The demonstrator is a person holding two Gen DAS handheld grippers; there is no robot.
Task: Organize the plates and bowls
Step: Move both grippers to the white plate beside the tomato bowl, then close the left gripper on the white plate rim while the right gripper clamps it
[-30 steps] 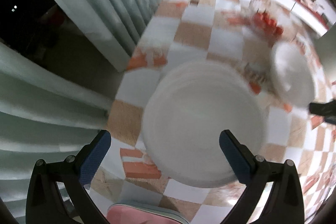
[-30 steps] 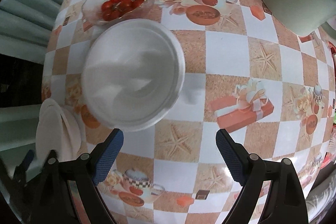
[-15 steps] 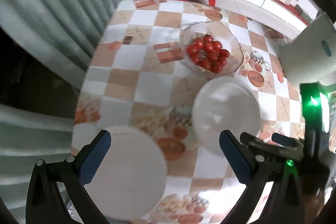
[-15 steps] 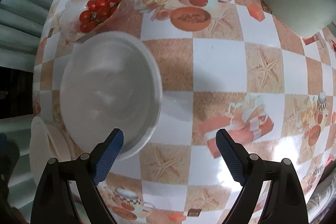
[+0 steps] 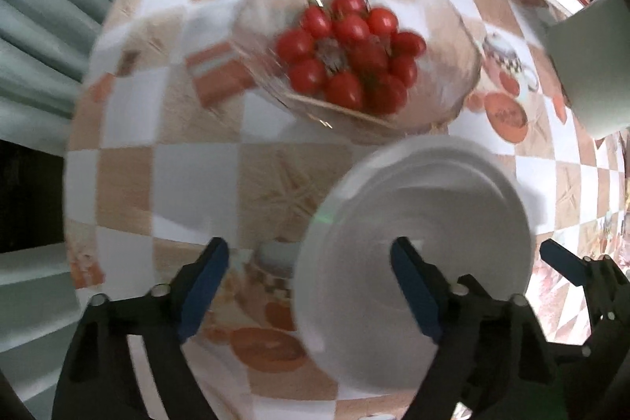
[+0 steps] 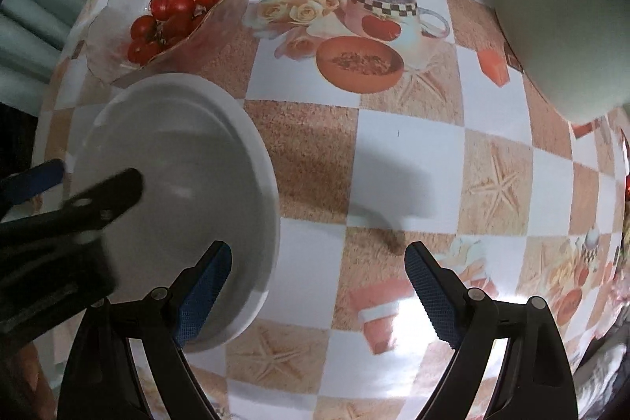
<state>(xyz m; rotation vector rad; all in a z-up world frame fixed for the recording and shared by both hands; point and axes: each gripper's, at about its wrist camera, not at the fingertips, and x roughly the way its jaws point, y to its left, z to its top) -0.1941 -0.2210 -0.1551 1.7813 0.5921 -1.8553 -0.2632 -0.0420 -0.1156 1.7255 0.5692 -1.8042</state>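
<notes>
A white bowl (image 5: 417, 239) (image 6: 177, 168) sits on the checkered tablecloth just in front of a glass bowl of cherry tomatoes (image 5: 354, 58) (image 6: 165, 14). My left gripper (image 5: 311, 286) is open; its right finger reaches over the white bowl's near rim, its left finger stands outside to the left. It shows in the right wrist view as a dark blurred finger over the bowl. My right gripper (image 6: 319, 286) is open and empty, its left finger at the bowl's right rim. The right gripper's blue fingertip (image 5: 567, 266) shows beside the bowl in the left wrist view.
A large pale green cylindrical container (image 6: 567, 22) (image 5: 590, 65) stands at the far right of the table (image 6: 405, 144). Pale curtains (image 5: 35, 38) hang beyond the table's left edge. A pink stool and red chair stand past the far edge.
My left gripper has swung away from the flat white plate and moved in over the white bowl. My right gripper has drawn closer to the bowl's right side.
</notes>
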